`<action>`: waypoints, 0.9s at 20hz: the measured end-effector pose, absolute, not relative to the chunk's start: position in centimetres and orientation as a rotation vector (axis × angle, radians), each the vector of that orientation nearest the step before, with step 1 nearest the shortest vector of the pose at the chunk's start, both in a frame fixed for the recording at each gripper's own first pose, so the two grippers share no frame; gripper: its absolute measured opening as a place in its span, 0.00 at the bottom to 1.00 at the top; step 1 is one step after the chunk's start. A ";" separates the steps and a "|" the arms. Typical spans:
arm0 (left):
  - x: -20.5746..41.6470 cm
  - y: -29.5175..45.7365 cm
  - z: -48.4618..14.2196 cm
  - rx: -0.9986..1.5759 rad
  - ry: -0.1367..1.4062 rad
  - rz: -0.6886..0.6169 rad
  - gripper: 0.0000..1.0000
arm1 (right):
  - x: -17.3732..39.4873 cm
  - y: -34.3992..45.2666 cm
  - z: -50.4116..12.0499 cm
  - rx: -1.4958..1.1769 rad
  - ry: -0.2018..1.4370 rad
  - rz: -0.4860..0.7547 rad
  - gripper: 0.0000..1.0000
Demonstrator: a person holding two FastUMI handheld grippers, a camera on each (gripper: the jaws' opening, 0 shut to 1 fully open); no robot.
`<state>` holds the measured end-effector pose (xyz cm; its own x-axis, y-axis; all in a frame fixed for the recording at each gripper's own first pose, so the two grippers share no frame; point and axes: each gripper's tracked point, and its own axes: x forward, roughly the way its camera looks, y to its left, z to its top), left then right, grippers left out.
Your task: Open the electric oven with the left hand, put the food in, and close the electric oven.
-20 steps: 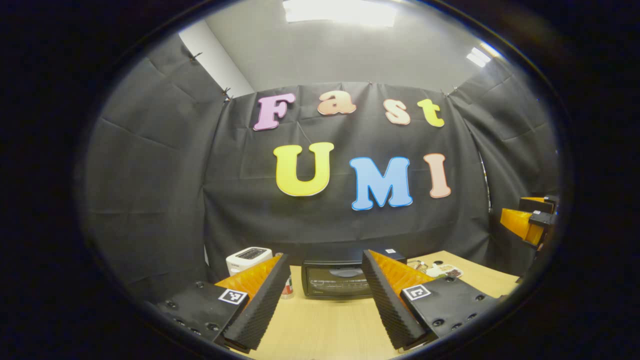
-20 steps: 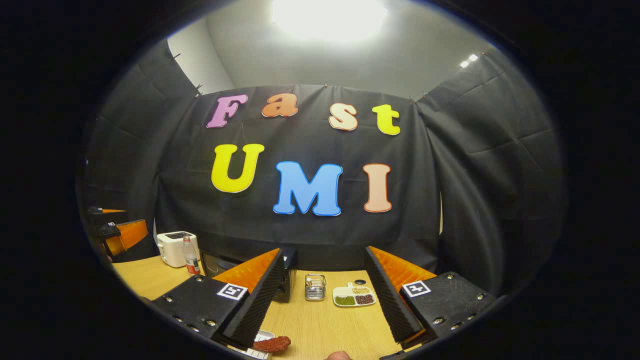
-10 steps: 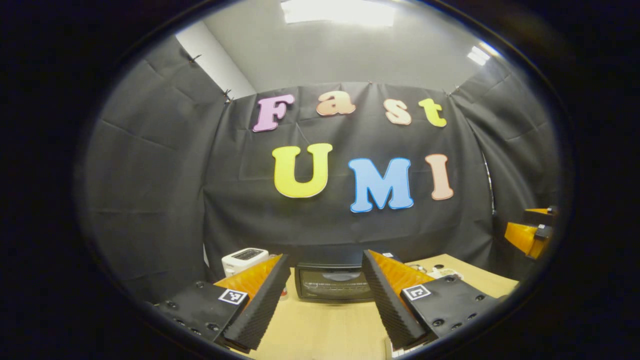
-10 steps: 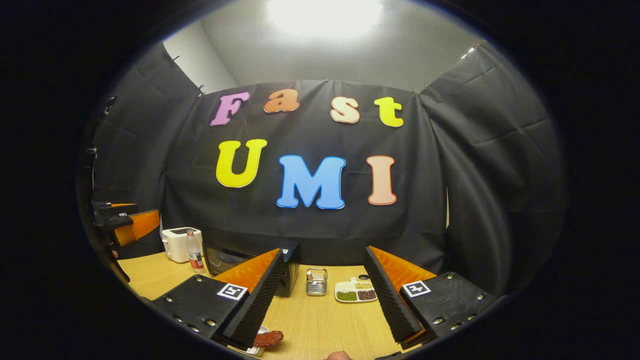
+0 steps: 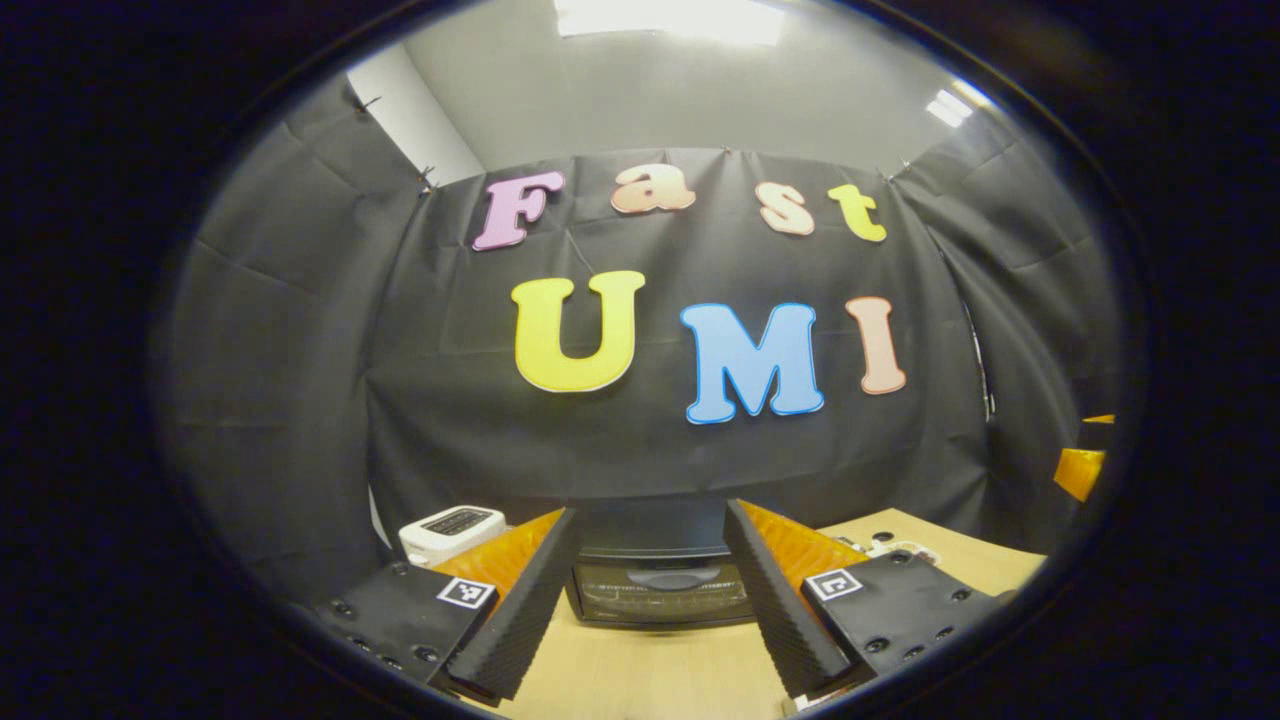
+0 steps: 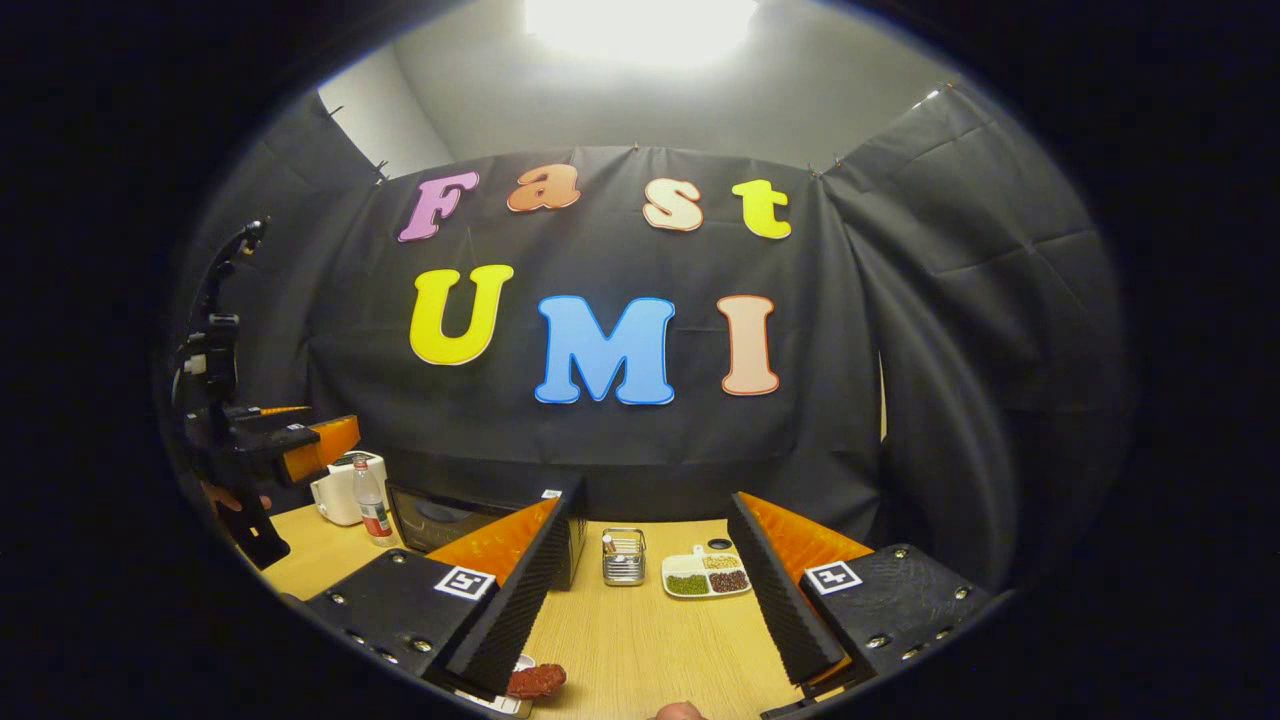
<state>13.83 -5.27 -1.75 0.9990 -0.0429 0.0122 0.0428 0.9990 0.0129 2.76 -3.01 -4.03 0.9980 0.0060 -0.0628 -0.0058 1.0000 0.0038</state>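
While the left gripper (image 5: 648, 600) hung with fingers spread and empty, the electric oven (image 5: 660, 585) sat door-closed just beyond them on the table (image 5: 650, 680). Nearest the spread, empty right gripper (image 6: 640, 600) lay the food (image 6: 535, 681), well short of the oven; a toaster (image 5: 450, 530) stood beside the oven.
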 end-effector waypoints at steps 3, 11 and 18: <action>17.6 -5.5 -3.2 -0.001 0.009 -0.075 1.00 | 3.6 -3.4 -4.5 -0.009 0.079 -0.051 0.97; 25.6 -6.9 -10.0 -0.028 0.112 -0.144 0.97 | 4.5 -4.1 -5.2 -0.062 0.125 -0.167 0.96; 30.1 -8.0 -16.2 -0.011 0.204 -0.163 1.00 | 4.6 -4.0 -5.5 -0.103 0.157 -0.225 0.97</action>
